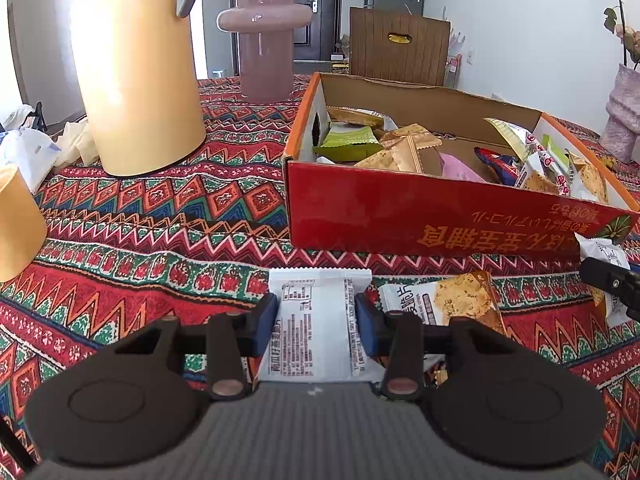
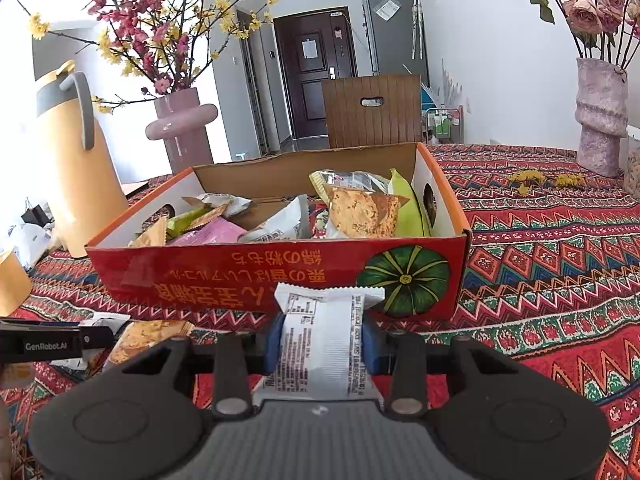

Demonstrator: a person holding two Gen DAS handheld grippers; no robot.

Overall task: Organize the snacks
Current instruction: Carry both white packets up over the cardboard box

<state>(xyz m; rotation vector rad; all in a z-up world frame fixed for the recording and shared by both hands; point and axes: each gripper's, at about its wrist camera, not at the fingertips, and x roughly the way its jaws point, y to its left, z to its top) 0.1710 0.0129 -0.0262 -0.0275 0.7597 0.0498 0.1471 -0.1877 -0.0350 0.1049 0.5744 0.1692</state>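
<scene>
2 crinkly white foil packets sit pinched in my grippers, both in front of the red cardboard box [image 1: 420, 216]. My left gripper [image 1: 316, 328] clamps its blue pads on the left white packet [image 1: 316, 320]; a cracker packet [image 1: 448, 300] lies beside it. My right gripper [image 2: 320, 344] clamps the right white packet [image 2: 324, 344].

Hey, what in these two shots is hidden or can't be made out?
- Left wrist view: the cracker packet is partly behind the left tongs, which are shut on a white packet.
- Right wrist view: the box floor is buried under snacks.
- Right wrist view: print on the right tongs' white wrapper is too small.
</scene>
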